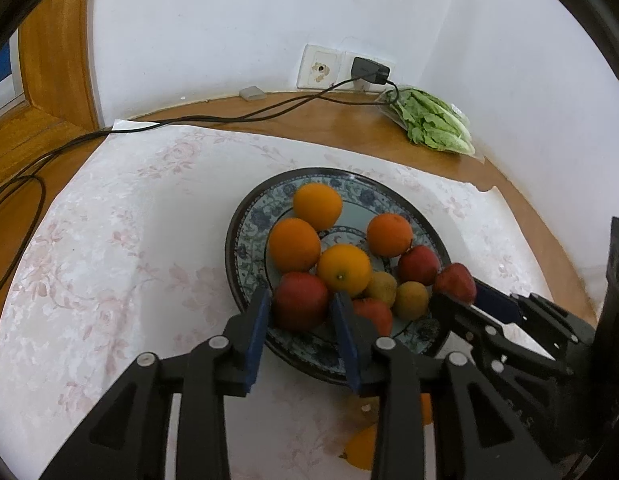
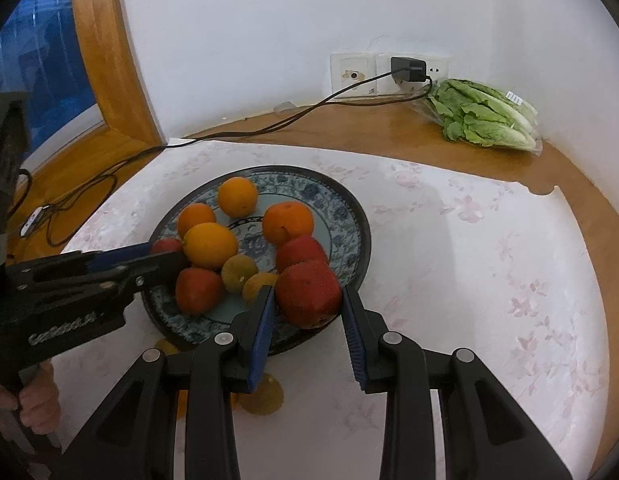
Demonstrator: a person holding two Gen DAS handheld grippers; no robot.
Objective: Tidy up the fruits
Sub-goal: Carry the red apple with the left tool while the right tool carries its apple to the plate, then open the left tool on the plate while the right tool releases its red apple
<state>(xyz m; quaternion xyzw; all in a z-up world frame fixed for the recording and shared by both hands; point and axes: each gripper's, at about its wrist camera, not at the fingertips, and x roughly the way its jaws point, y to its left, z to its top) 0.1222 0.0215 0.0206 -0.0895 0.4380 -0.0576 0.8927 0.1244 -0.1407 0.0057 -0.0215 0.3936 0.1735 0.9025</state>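
Right gripper (image 2: 308, 312) pinches red apple (image 2: 308, 294) at plate (image 2: 351, 204) near rim, stem axis tilted. Left gripper (image 1: 299, 310) fingers loosely straddle another apple (image 1: 299, 300); 4 oranges behind, lettuce (image 2: 485, 118) far right.

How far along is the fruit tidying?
Mostly done: oranges and small yellow fruits sit on the plate. In hand: the right gripper grips a red apple at the rim; the left gripper's jaws flank another apple. Left: an orange on the cloth nearby.
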